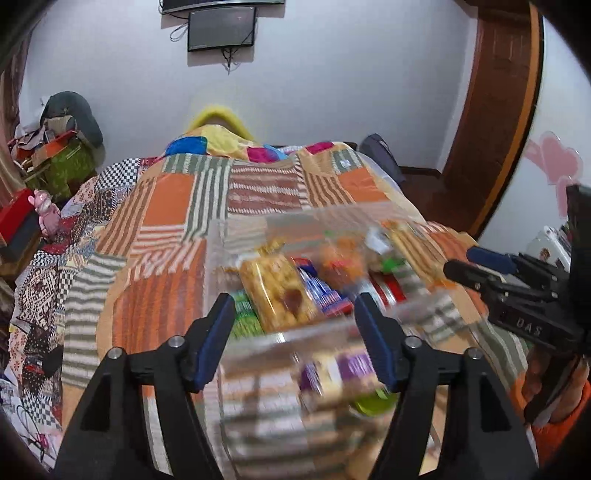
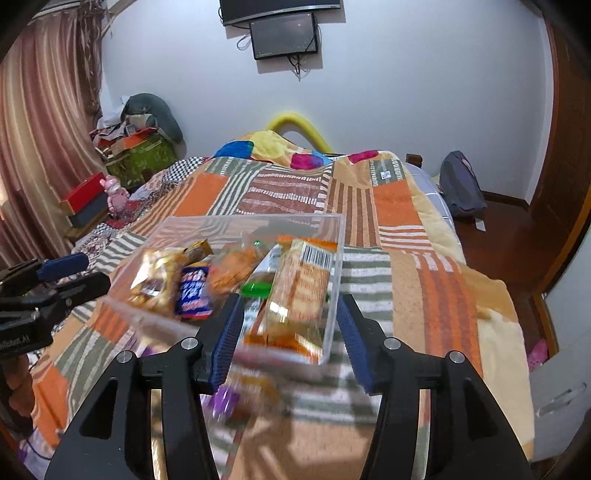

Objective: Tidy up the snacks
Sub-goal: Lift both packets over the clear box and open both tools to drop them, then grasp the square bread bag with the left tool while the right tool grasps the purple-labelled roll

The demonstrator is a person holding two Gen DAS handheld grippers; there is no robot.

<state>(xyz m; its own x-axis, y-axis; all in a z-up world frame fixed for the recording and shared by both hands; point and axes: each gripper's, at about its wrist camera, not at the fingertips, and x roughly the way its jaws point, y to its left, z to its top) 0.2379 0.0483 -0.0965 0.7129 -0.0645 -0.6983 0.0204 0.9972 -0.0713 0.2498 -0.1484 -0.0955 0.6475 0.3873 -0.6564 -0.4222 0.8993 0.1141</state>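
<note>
A clear plastic container (image 1: pixel 325 221) (image 2: pixel 251 225) rests on the patchwork bedspread (image 1: pixel 166 206), holding several snack packs. Among them are a yellow cracker pack (image 1: pixel 275 291), a blue pack (image 1: pixel 321 291) (image 2: pixel 192 291), a golden pack (image 2: pixel 155 280) and an orange biscuit pack with a barcode (image 2: pixel 299 291). A purple packet (image 1: pixel 343 369) (image 2: pixel 225 398) lies blurred on the bed in front of the container. My left gripper (image 1: pixel 295 332) (image 2: pixel 70 273) is open, its blue pads either side of the container's near rim without pressing. My right gripper (image 2: pixel 290 339) (image 1: pixel 476 266) is open around the near right corner.
Boxes and clutter (image 2: pixel 140 151) with a pink toy (image 2: pixel 116 194) stand left of the bed by the curtain (image 2: pixel 40 129). A dark backpack (image 2: pixel 461 184) lies on the wooden floor at right near a door (image 1: pixel 495 110). A screen (image 2: pixel 284 35) hangs on the far wall.
</note>
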